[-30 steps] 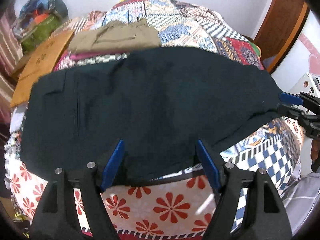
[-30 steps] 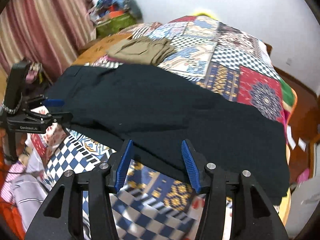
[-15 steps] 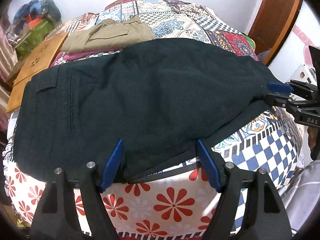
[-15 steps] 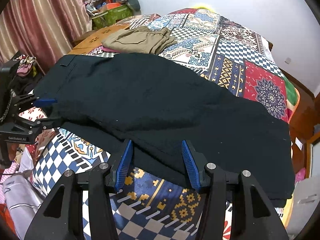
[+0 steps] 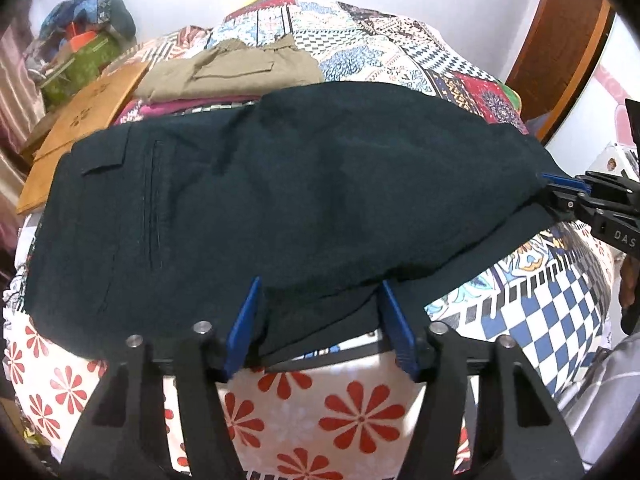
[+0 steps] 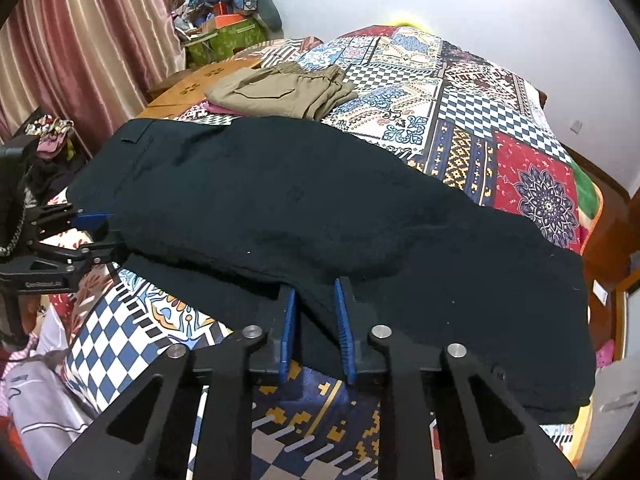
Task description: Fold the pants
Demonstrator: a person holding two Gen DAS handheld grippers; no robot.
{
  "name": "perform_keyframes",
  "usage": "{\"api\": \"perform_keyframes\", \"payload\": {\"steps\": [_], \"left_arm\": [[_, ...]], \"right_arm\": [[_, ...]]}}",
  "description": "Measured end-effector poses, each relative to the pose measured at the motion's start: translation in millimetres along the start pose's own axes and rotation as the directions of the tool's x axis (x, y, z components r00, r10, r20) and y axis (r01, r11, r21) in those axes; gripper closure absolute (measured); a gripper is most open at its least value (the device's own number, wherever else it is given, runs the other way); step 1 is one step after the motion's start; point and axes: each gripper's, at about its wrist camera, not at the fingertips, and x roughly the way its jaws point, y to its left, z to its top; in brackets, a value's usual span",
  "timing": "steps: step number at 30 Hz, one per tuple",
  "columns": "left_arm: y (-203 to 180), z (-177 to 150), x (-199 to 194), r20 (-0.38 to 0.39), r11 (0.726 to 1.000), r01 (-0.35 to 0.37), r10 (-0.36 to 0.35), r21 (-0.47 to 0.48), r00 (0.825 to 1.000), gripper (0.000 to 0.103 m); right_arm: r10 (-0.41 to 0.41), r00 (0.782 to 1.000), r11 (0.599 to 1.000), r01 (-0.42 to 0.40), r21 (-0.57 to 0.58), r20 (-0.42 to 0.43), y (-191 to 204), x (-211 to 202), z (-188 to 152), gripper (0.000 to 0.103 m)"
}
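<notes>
The dark pants point(image 5: 288, 200) lay spread lengthwise across the patchwork bed point(image 6: 460, 120). My left hand-held gripper point(image 5: 320, 320) straddled their near edge, jaws closing around the fabric — not yet pinching. My right hand-held gripper point(image 6: 314, 320) was closing too, its pads almost together, cloth bunched between them.

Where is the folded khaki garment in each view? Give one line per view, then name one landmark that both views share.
Left wrist view: the folded khaki garment lies top centre-left, beyond the dark pants.
Right wrist view: the folded khaki garment lies upper centre-left, again beyond the dark pants.
Shared landmark: the green bin of clutter in the far left corner.
</notes>
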Motion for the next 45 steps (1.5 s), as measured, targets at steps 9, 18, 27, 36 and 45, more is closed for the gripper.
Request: {"api": "perform_keyframes", "payload": {"steps": [9, 18, 27, 36, 45], "left_arm": [[1.5, 4.1, -11.5, 0.043, 0.999, 0.031, -0.031, -0.011, 0.999, 0.074], [-1.7, -4.6, -27.2, 0.054, 0.999, 0.047, -0.048, 0.026, 0.997, 0.081], [5.9, -16.2, -27.0, 0.007, 0.998, 0.056, -0.056, 0.029, 0.998, 0.058], [53.7, -4.3, -54.0, 0.103, 0.992, 0.05, -0.038, -0.116, 0.994, 0.051], [101.8, -35.4, 5.1, -0.041, 0.969, -0.073, 0.065, -0.236, 0.997, 0.051]], "right_arm": [[0.018, 1.0, 0.999, -0.017, -0.028, 0.024, 5.9, -16.1, -1.0, 0.091], [-0.006, 1.0, 0.996, 0.006, -0.094, 0.002, 13.7, -25.1, -9.1, 0.092], [0.0, 0.998, 1.0, -0.002, -0.024, -0.059, -6.4, -37.2, -8.4, 0.089], [0.099, 0.995, 0.995, -0.099, -0.003, 0.031, 18.0, -29.4, 35.9, 0.068], [0.096, 0.99, 0.995, -0.097, -0.008, -0.102, 20.9, 24.4, 12.5, 0.067]]}}
